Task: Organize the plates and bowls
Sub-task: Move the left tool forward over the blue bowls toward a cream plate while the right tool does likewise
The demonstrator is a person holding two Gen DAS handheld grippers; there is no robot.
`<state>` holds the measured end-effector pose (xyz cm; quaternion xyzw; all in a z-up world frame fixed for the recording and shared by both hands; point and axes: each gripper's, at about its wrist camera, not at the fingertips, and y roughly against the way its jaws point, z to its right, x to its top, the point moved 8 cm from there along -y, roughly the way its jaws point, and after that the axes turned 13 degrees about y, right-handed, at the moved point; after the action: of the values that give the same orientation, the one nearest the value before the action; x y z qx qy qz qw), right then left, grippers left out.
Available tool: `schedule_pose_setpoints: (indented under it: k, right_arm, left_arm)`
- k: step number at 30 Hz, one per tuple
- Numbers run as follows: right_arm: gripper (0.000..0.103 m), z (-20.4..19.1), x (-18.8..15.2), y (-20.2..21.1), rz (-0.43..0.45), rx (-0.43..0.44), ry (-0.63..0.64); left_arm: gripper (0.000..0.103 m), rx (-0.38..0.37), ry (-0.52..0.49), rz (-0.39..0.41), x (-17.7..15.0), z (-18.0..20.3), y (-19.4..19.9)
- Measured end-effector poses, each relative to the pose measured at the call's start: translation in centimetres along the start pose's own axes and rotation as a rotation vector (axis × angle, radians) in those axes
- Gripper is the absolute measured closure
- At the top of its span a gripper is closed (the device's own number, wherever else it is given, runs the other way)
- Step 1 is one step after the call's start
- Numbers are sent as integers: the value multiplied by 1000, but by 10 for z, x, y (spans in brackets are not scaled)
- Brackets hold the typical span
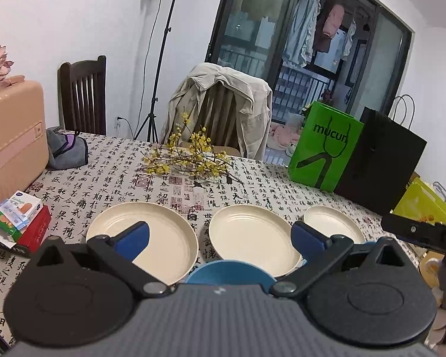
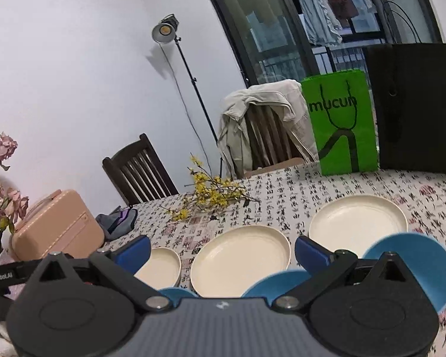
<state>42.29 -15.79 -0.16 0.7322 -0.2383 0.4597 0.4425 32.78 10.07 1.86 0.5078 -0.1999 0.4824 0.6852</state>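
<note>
Your left gripper (image 1: pixel 220 236) hangs with its jaws spread wide and nothing between the blue pads; your right gripper (image 2: pixel 223 251) is likewise parted and empty, both raised above the near edge of the table (image 1: pixel 252 178); nearest you lie the blue bowls: 1 blue bowl (image 1: pixel 230 272) peeks out just under the left tool, and the right view shows 3 of them, with the largest blue bowl (image 2: pixel 413 267) tilted at the far right; beyond them sit 3 cream dishes in a row on the patterned cloth, a left plate (image 1: pixel 151 238), a middle plate (image 1: pixel 252 236) and a smaller dish (image 1: pixel 331 223), none stacked; judging from this, the step is picking a first piece to nest; you would do well to approach a plate rim low and square, bite only the lip, and lift level so it does not slide; keep the 2 tools well apart; farther back, the yellow flower sprig (image 1: pixel 190 154) and the green bag (image 1: pixel 327 145) stand clear of the work
</note>
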Motion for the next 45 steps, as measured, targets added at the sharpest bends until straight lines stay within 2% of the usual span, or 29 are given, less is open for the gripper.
schedule_pose_setpoints:
  k: [6, 12, 20, 27, 34, 40, 45]
  right_arm:
    - [0, -9, 12, -1, 16, 56, 45]
    - [0, -10, 23, 0, 16, 86, 25]
    - [0, -11, 26, 4, 11, 32, 29]
    - [0, 0, 23, -2, -37, 5, 9]
    - [0, 19, 13, -31, -120, -29, 8]
    - [2, 30, 4, -80, -204, 5, -32]
    - [7, 35, -6, -116, -280, 3, 3]
  left_arm:
    - [0, -7, 15, 0, 6, 6, 0]
    - [0, -25, 24, -9, 8, 8, 0]
    - [0, -76, 19, -39, 11, 14, -5]
    - [0, -55, -14, -91, 11, 22, -32]
    - [0, -18, -46, -132, 17, 23, -75]
    - [0, 26, -75, -171, 17, 18, -111]
    - [0, 79, -89, -199, 20, 12, -147]
